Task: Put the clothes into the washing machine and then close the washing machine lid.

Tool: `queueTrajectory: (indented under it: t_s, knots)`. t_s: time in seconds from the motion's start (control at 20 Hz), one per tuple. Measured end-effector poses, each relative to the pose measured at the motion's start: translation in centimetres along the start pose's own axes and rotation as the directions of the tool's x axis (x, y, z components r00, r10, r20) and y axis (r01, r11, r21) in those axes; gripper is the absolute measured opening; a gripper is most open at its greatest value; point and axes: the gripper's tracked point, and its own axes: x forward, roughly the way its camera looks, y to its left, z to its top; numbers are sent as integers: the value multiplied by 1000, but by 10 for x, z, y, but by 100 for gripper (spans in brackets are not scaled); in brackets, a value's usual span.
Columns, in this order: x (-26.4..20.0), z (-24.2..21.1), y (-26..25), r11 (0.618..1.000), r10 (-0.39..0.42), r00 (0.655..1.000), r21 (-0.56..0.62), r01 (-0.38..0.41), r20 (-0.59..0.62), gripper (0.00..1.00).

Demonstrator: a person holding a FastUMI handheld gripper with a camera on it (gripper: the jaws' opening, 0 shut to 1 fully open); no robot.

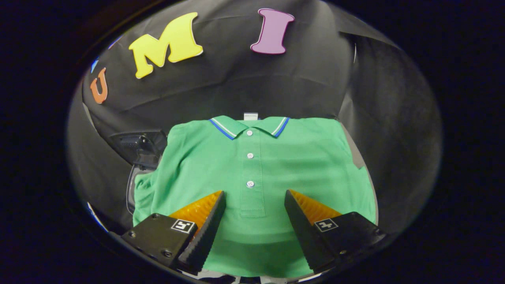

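Now at pickup step: gripper (255,201) spread wide over green polo shirt (256,173), nothing pinched; next, likely lower, pinch fabric.

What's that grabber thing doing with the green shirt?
A person is holding a gripper over a green polo shirt. The shirt lies spread out flat, buttons up, with its collar on the far side. The gripper's two fingers are open, one on each side of the shirt's button strip, and they are not pinching the cloth. A dark machine part peeks out beside the shirt. The shirt has not been picked up yet.
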Motion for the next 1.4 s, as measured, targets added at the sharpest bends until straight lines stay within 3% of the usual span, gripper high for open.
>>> queueTrajectory:
  t_s: [0.25,0.45,0.65,0.75,0.8,0.85,1.15,1.4]
  knots:
    - [-1,-1,0,999,-31,999,-4,31,-32,95]
    - [-2,-1,2,999,-32,998,-9,32,-57,89]
    - [-1,1,5,999,-39,998,14,40,-39,43]
    - [0,3,12,999,-23,999,40,24,-24,29]
    - [1,1,10,998,-22,1000,59,23,-15,13]
    - [-4,5,10,997,-21,1000,71,21,-5,10]
    - [-35,12,23,984,44,990,163,-66,135,5]
    - [-100,45,51,968,113,939,176,-177,326,5]
